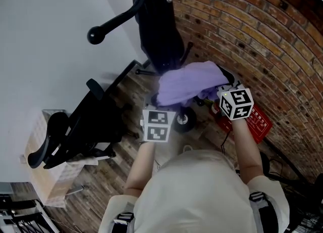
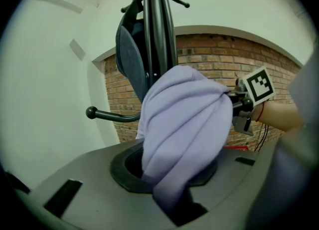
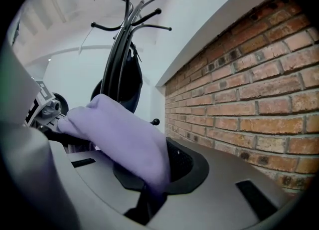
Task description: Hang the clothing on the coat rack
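Note:
A lavender garment [image 1: 189, 83] is stretched between my two grippers, just in front of the black coat rack [image 1: 159, 25]. My left gripper [image 2: 172, 204] is shut on one bunched end of the cloth [image 2: 184, 134]. Near the brick wall, my right gripper [image 3: 149, 194] is shut on the other end [image 3: 119, 139]. In the head view both sets of jaws are hidden under the fabric. A dark blue item [image 2: 130, 54] hangs on the rack's pole. One low hook with a ball tip [image 2: 91, 113] sticks out to the left, bare.
A brick wall [image 1: 262, 40] runs along the right, with a red object [image 1: 255, 121] at its foot. A black office chair [image 1: 75, 126] and a pale box [image 1: 48, 176] stand at the left on the wooden floor. A white wall lies behind the rack.

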The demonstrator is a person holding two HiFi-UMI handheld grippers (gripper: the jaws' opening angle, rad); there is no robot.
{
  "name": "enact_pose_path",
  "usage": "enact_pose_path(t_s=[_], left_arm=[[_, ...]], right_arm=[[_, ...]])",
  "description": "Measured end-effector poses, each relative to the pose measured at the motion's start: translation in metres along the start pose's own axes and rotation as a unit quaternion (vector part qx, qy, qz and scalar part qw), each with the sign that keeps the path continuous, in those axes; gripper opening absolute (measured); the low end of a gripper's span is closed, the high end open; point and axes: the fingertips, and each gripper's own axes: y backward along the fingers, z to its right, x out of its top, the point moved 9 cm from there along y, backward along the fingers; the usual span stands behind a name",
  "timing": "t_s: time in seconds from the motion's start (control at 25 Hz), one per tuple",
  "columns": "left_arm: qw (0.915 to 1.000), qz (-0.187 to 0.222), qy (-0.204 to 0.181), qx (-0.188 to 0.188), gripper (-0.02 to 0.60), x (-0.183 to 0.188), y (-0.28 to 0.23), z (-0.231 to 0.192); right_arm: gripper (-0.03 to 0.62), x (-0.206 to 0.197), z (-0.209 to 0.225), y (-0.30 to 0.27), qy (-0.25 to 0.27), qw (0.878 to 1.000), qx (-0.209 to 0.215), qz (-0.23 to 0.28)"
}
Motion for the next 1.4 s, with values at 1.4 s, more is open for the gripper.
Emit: enact_pose_path(t_s=[1.4], left_arm=[[0.9939,0.018,0.078,-0.076,0.118,-0.053,-0.046,0.038]], right_arm=[[0.025,-0.108,-0.087,-0.004,-0.053,0.99,0.111,-0.068]])
